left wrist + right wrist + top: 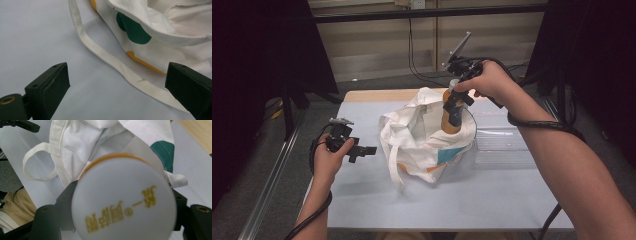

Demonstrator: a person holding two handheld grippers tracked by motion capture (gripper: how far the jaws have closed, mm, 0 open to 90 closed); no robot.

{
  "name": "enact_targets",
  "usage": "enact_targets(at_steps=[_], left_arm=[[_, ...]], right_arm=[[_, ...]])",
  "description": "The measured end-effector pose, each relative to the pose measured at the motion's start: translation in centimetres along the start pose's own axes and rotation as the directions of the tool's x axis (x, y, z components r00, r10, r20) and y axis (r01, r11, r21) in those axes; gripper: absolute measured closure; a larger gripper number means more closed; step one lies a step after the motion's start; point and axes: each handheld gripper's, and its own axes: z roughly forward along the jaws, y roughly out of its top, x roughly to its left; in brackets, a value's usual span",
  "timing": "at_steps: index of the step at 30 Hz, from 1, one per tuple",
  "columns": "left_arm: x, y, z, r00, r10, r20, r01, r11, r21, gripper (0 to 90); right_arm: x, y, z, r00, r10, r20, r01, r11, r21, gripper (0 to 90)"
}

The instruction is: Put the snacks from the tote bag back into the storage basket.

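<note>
One bottle goes over one cloth bag.

The right gripper [454, 112] squeezes one orange bottle [447, 122] by its sides, just over the open top of one soft white cloth bag [422, 142]. The bottle is round, with a smooth white cap [123, 202] that has yellow writing. The bag is floppy, with green, orange and blue shapes and a long strap [110, 60]. The left gripper [364, 151] is wide apart and holds nothing, beside the bag. One clear plastic tray [502, 145] lies on the flat, pale table [452, 200].
</note>
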Motion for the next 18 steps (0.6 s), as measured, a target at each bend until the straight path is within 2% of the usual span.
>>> enact_targets(at_steps=[6,7,8,14,18], left_arm=[[0.1,-0.1,0.0,1.0,0.003,-0.004,-0.003,1.0,0.006,5.2],[0.1,-0.1,0.0,1.0,0.002,-0.003,-0.002,1.0,0.007,5.2],[0.1,-0.1,0.0,1.0,0.003,-0.003,-0.002,1.0,0.006,5.3],[0.0,0.0,0.0,1.0,0.0,-0.005,0.0,1.0,0.001,5.2],[0.0,0.0,-0.1,1.0,0.004,-0.003,-0.004,1.0,0.007,5.3]], right_arm=[[-0.4,-0.4,-0.6,1.0,0.003,-0.006,-0.003,1.0,-0.011,30.1],[-0.3,-0.4,-0.7,0.9996,0.027,-0.006,-0.027,1.0,-0.004,30.1],[-0.4,-0.5,-0.9,0.9999,0.015,0.0,-0.015,1.0,-0.006,30.1],[-0.8,-0.9,-1.5,0.9998,0.019,0.002,-0.019,1.0,-0.004,30.1],[-0.9,-1.1,-1.9,0.9992,0.039,0.007,-0.039,0.999,-0.005,30.1]])
